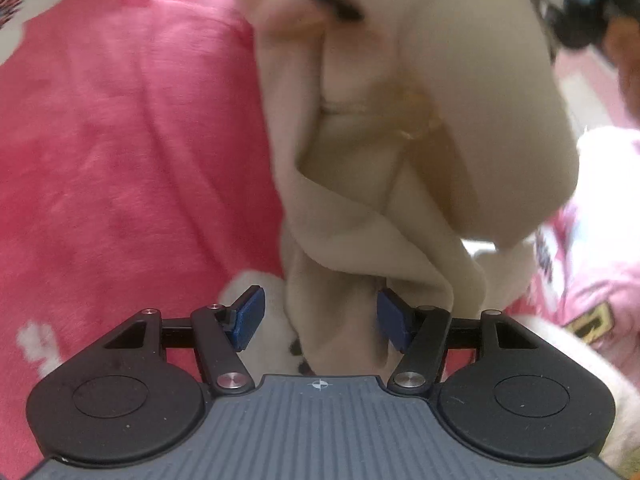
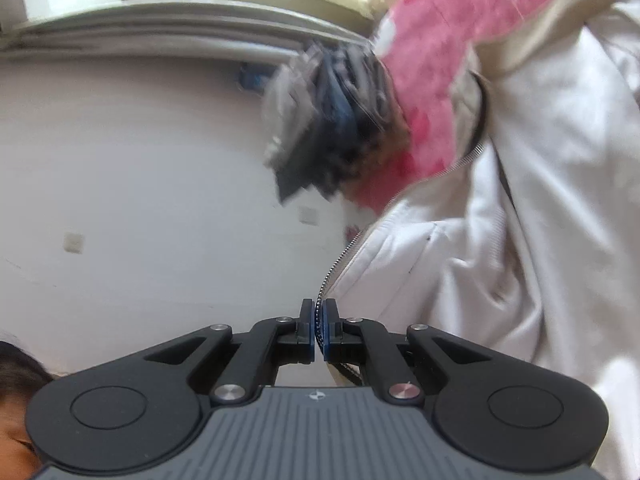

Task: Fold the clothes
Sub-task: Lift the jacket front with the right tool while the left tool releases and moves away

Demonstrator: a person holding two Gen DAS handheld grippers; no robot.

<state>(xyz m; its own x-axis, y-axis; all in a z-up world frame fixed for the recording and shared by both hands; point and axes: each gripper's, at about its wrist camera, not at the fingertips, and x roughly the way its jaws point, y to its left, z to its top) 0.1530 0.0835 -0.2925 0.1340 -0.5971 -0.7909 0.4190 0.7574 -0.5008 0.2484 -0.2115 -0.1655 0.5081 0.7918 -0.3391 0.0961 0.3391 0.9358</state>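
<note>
While the blue pads of the left gripper (image 1: 320, 322) are spread apart, a gathered fold of a beige garment (image 1: 400, 152) is seen hanging down between them; the cloth lies against the right-hand pad, yet it is not pinched. Beyond the pads, the beige garment is lifted up through the middle of the left wrist view, its upper part blurred, and a dark object at its top cannot be made out. Underneath it, a pink fleece blanket (image 1: 120, 140) with white flower shapes is spread out as the carrying surface, filling the whole left side of that view. At the blanket's right edge, a pink printed cloth (image 1: 576, 280) with dark lettering is partly seen.

In the right wrist view, the right gripper (image 2: 319, 330) is pressed together on the zipper edge (image 2: 340, 256) of a white jacket (image 2: 520, 240), the metal teeth being caught between its pads. From there the jacket is drawn upward to the right, held in the air. Behind it, the left gripper's body (image 2: 332, 120) is seen as a dark blur, with a pale wall (image 2: 140, 152) beyond.
</note>
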